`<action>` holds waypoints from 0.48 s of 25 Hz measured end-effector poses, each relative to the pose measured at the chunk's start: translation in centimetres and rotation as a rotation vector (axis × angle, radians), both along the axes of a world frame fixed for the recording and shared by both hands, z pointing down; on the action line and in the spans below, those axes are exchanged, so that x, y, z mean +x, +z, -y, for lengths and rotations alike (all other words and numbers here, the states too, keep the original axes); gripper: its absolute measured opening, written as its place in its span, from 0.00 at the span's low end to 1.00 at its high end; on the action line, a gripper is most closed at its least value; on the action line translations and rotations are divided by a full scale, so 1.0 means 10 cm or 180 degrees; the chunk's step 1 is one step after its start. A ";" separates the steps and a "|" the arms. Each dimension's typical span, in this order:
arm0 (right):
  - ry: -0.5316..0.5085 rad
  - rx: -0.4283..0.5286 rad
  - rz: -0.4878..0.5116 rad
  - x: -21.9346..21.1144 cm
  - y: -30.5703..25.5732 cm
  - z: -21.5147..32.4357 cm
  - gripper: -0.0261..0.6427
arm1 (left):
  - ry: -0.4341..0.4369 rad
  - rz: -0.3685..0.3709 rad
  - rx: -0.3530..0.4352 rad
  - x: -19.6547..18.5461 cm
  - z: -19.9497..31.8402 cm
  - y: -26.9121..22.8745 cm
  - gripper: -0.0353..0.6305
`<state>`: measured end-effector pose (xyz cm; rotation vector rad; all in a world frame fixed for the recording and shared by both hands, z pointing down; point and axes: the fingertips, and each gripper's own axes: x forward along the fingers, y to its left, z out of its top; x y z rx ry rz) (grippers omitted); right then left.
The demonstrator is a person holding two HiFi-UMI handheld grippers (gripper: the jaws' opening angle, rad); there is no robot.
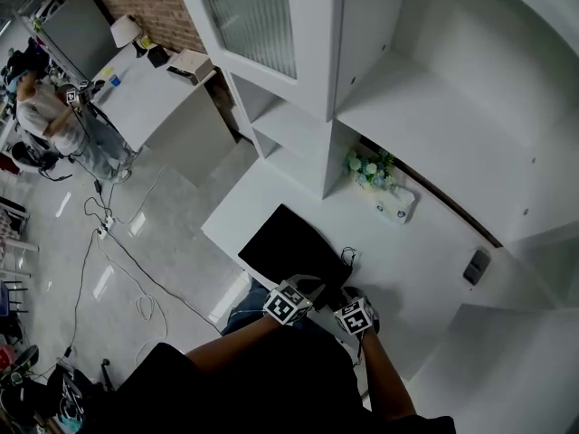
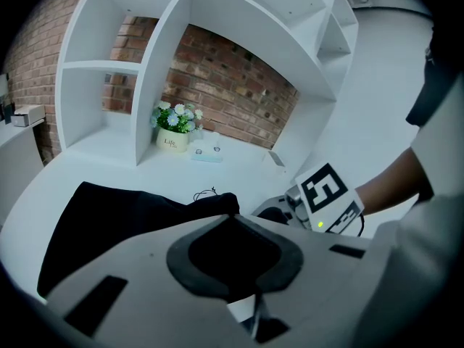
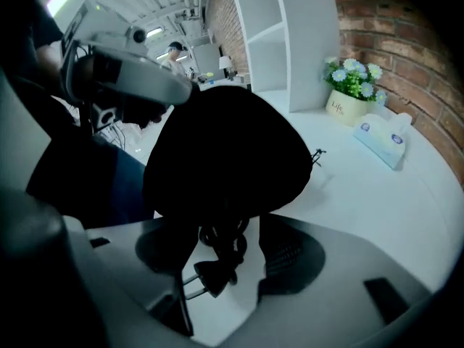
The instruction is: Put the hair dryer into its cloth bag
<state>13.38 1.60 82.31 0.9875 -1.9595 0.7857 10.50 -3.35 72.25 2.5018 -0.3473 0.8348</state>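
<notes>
On the white tabletop [image 1: 425,251] the black cloth bag [image 3: 228,158] bulges, the hair dryer apparently inside it, unseen; the left gripper [image 2: 232,222] has its jaws pinching the bag's edge; the right gripper [image 3: 225,251] has its jaws spread, gripping nothing; the cord [image 3: 217,238] and plug [image 3: 205,275] dangle out between them, and could snag or drag the dryer back out if the bag is lifted.
</notes>
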 end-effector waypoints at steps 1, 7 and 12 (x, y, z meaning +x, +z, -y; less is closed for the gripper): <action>-0.0039 -0.0061 -0.0038 0.01 0.05 -0.03 0.45 | 0.0000 0.0001 -0.0004 0.01 -0.01 0.00 0.10; 0.0006 -0.0094 0.0052 -0.03 0.09 -0.04 0.36 | -0.0013 0.0026 -0.0027 -0.03 -0.03 0.03 0.10; 0.0031 0.0142 0.0120 -0.02 -0.12 0.08 0.34 | 0.0005 -0.0021 0.0008 -0.02 -0.02 -0.04 0.10</action>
